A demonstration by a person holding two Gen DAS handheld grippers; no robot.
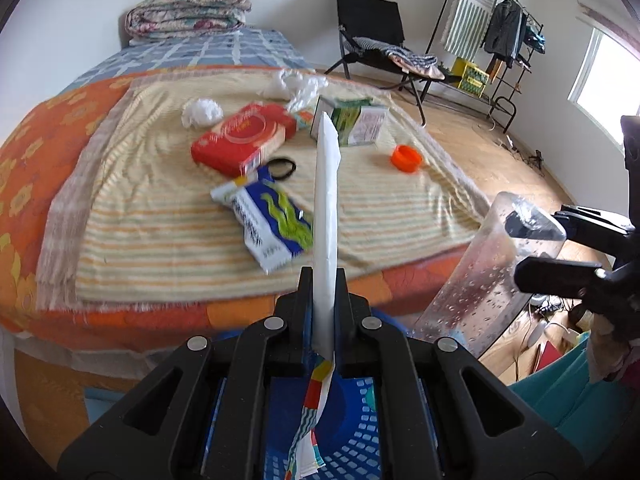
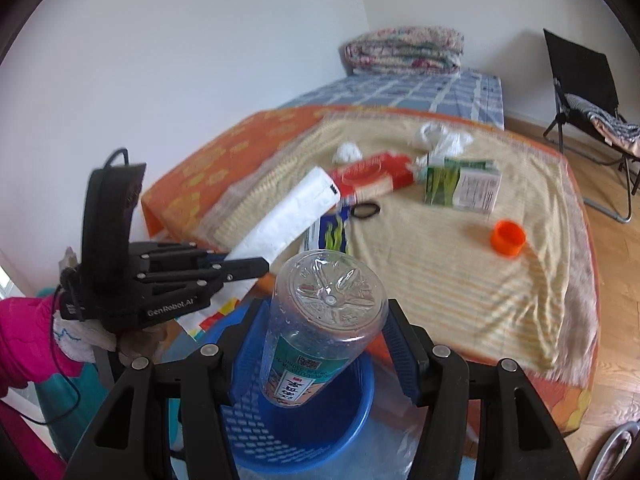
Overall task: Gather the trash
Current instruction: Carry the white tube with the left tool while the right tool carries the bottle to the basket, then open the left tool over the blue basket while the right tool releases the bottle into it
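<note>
My left gripper [image 1: 325,280] is shut on a flat white wrapper [image 1: 327,208] with a colourful lower end, held over the blue mesh basket [image 1: 360,412]. In the right wrist view the wrapper [image 2: 288,216] sticks up from that gripper [image 2: 256,266]. My right gripper [image 2: 326,312] is shut on a clear plastic bottle [image 2: 320,320], base toward the camera, above the blue basket [image 2: 304,436]. The bottle also shows in the left wrist view [image 1: 484,276]. On the bed lie a red box [image 1: 244,136], a blue-white carton [image 1: 268,224], a green-white carton [image 1: 352,120], an orange cap [image 1: 407,159], a black hair tie [image 1: 282,168], and crumpled tissue [image 1: 202,112].
The bed [image 1: 80,160] has a striped towel over an orange sheet, with a folded quilt [image 1: 188,10] at its head. A black folding chair [image 1: 372,40] and a clothes rack [image 1: 496,28] stand on the wooden floor. A crumpled plastic bag [image 1: 298,86] lies at the towel's far edge.
</note>
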